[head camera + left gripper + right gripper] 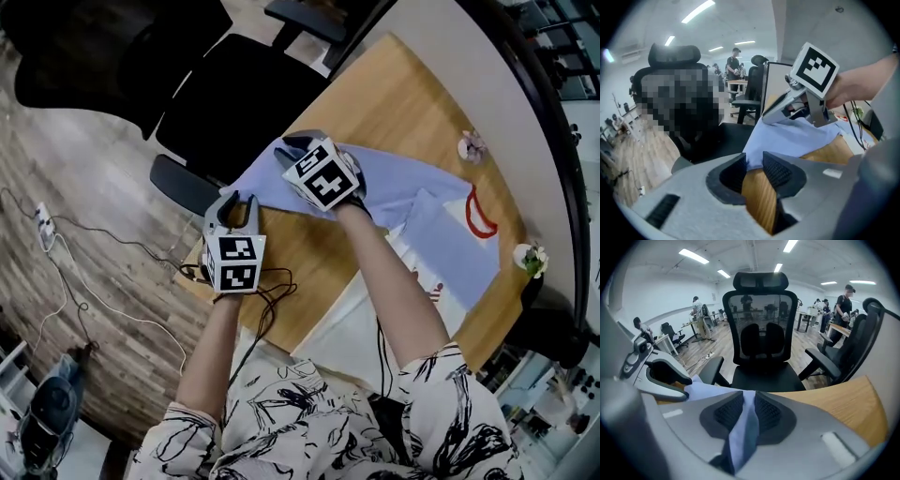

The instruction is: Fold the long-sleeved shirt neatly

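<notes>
The long-sleeved shirt [412,202] lies flat along the counter [394,103], its hem at the counter's edge. The right tool [298,148] is clenched on bunched hem cloth and the left tool [239,202] nips the hem corner there, probably to lift this end into a fold.

Open-plan office, seen from beside the work table.
Black mesh high-backed office chairs [761,348] stand on a grey-brown wood-plank floor [103,187]. Long strip lights [693,256] run across the white ceiling. People [843,301] stand among desks beyond the pale wooden table [394,103].
</notes>
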Available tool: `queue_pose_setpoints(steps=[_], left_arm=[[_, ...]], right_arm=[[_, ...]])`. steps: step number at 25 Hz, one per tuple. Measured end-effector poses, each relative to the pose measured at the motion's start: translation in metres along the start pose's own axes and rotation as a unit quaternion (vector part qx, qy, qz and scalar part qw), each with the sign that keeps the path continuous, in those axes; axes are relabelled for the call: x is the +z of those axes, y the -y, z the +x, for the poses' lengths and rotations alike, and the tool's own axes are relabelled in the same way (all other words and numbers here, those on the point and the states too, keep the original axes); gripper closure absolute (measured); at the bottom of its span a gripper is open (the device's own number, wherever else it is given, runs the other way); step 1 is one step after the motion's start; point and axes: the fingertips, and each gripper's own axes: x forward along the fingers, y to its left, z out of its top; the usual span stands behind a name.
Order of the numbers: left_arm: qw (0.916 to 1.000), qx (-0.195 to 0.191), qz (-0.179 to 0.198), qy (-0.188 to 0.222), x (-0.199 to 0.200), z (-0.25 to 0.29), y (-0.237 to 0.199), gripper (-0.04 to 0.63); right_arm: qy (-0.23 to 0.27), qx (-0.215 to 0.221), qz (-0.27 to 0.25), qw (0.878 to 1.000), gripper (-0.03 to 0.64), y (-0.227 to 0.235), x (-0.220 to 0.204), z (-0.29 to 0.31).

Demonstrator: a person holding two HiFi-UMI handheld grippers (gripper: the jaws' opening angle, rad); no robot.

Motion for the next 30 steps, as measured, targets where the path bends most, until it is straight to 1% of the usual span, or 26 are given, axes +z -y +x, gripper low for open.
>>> queue_pose_setpoints(steps=[2,4,5,7,8,11,13,15,18,20,22,25,28,30], left_arm=[[0.9999,0.010,0.007,0.008,-0.001,0.001,-0.001,0.502],[0.9998,0.009,0.017,0.007,-0.002,0.002,0.001,0.545],[0.9999,0.004,0.015,0.006,-0.001,0.003,0.002,0.569],[0.9999,-0.006,-0.002,0.013,0.005,-0.001,0.004,0.574],[0.9997,-0.007,-0.008,0.022,0.012,-0.005,0.004,0.575],[0.9982,-0.010,-0.007,0.058,0.038,-0.025,0.014,0.575],[0.9960,-0.019,-0.011,0.087,0.060,-0.042,0.029,0.575],[0.9924,-0.035,-0.010,0.118,0.084,-0.058,0.050,0.575],[0.9845,-0.073,0.002,0.160,0.120,-0.081,0.098,0.575],[0.9768,-0.103,0.017,0.187,0.145,-0.097,0.138,0.575],[0.9680,-0.129,0.035,0.212,0.168,-0.116,0.177,0.575],[0.9555,-0.155,0.057,0.245,0.195,-0.144,0.231,0.575],[0.9438,-0.185,0.076,0.263,0.216,-0.162,0.282,0.575],[0.9371,-0.204,0.089,0.269,0.223,-0.171,0.315,0.575]], right_arm=[[0.014,-0.004,0.016,1.000,0.582,-0.001,0.000,0.001],[0.017,-0.007,0.014,1.000,0.592,-0.001,0.000,0.001],[0.014,-0.009,0.008,1.000,0.594,-0.001,0.000,0.001],[0.013,-0.011,0.002,1.000,0.595,0.000,0.000,-0.005],[0.020,-0.012,0.006,1.000,0.595,0.000,0.003,-0.010],[0.059,-0.016,0.027,0.998,0.595,0.004,0.015,-0.039],[0.080,-0.020,0.030,0.996,0.595,0.007,0.022,-0.066],[0.105,-0.022,0.036,0.994,0.595,0.010,0.029,-0.096],[0.144,-0.013,0.044,0.989,0.595,0.015,0.026,-0.148],[0.170,-0.015,0.054,0.984,0.595,0.024,0.017,-0.190],[0.196,-0.028,0.064,0.978,0.595,0.034,0.008,-0.234],[0.236,-0.049,0.081,0.967,0.595,0.049,-0.006,-0.301],[0.271,-0.090,0.102,0.953,0.595,0.070,-0.025,-0.364],[0.281,-0.107,0.110,0.947,0.595,0.076,-0.043,-0.396]])
